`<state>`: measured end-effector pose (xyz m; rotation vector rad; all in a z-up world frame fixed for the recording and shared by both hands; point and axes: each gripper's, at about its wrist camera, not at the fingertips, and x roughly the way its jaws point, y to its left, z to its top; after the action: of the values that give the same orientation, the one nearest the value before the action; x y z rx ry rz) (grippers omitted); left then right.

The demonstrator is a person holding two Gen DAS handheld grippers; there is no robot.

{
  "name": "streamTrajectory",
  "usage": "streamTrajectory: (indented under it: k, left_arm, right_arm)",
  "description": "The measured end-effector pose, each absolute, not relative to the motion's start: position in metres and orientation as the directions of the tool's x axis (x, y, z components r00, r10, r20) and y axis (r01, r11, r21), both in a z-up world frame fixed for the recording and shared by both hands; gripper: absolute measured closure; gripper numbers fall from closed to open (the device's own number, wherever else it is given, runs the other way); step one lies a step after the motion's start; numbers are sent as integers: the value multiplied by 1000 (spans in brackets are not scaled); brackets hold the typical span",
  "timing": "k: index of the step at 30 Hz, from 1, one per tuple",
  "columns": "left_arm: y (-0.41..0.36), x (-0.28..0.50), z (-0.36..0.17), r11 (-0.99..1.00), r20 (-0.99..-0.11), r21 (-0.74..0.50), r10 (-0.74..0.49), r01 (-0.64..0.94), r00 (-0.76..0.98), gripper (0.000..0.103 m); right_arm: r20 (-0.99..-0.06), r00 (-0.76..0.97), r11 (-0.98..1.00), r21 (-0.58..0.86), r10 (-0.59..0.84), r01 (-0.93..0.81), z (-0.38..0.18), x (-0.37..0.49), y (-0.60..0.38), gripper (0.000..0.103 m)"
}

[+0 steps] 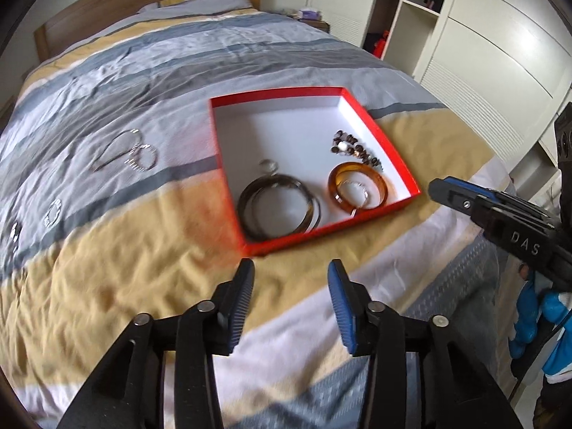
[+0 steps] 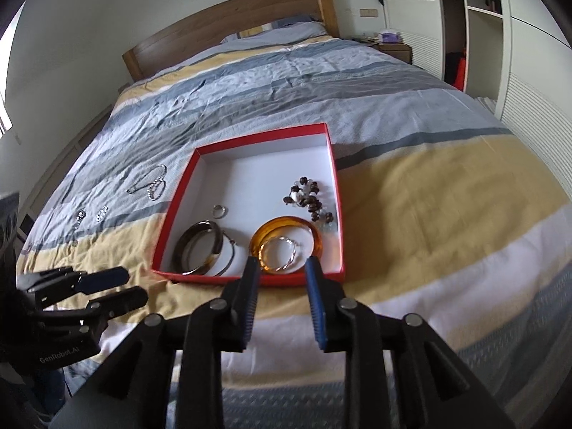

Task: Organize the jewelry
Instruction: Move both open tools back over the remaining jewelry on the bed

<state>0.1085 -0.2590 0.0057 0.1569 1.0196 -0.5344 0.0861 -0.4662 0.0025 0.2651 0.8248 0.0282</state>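
Observation:
A red box with a white inside lies on the bed. In it are an amber bangle, dark bangles, a brown bead bracelet and a small ring. Silver chains and small silver pieces lie on the cover left of the box. My left gripper is open and empty, just short of the box's near edge. My right gripper is open and empty at the box's near right corner.
The striped bedcover spans both views, with a wooden headboard at the far end. White wardrobes and a nightstand stand along the bed's right side.

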Motion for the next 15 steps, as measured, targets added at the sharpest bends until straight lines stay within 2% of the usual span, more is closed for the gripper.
streamTrajectory:
  k: [2, 3, 15]
  left_arm:
    - [-250, 102, 10, 870, -840, -107, -339, 482, 424, 48]
    - [-245, 98, 12, 875, -838, -101, -332, 474, 434, 48]
    - [-165, 71, 36, 933, -808, -103, -281, 345, 518, 46]
  right_arm:
    - [-718, 684, 967, 242, 127, 74, 7, 80, -462, 77]
    - [-715, 687, 968, 239, 126, 72, 10, 77, -459, 77]
    - [-682, 720, 978, 206, 132, 16, 47, 50, -410, 77]
